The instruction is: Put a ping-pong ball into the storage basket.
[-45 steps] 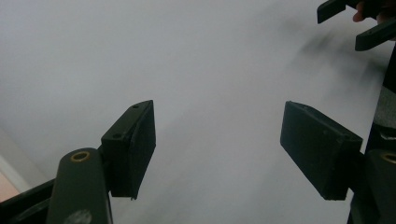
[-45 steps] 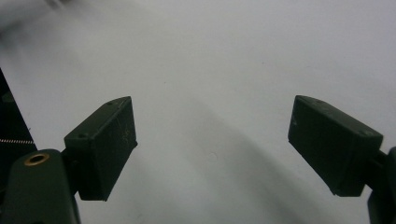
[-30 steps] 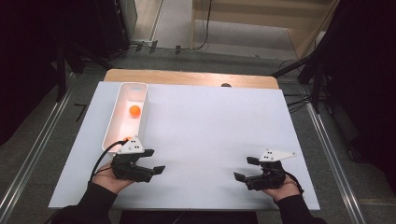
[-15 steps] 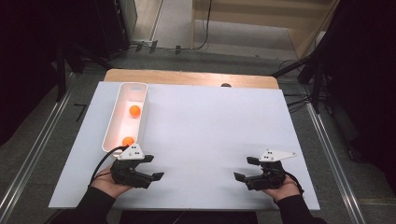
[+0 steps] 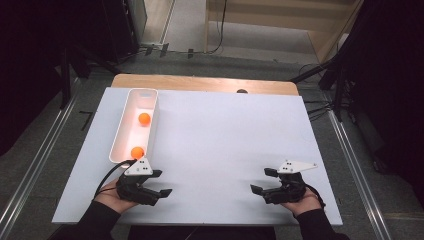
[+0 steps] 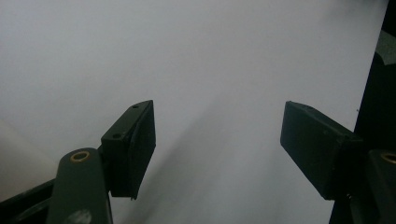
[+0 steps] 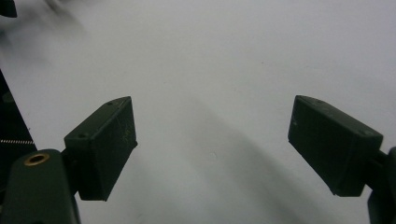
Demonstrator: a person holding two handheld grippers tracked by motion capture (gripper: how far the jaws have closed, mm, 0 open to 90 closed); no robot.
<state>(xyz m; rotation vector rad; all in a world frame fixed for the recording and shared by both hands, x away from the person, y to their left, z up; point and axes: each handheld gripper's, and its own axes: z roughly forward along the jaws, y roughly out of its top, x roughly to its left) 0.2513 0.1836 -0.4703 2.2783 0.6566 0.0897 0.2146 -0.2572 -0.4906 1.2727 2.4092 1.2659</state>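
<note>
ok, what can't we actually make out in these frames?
- High view: the small dark round thing on the wooden table edge is too small to identify.
- High view: the near end of the long white plastic tray, by the nearer orange ball, is covered by the left gripper plate.
- High view: the right gripper jaws are too small to judge; its own view shows them apart.

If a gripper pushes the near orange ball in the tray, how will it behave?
The near ball is round and smooth, so it probably rolls easily. The narrow tray walls would likely guide it toward the far ball. It looks light, perhaps hollow.
</note>
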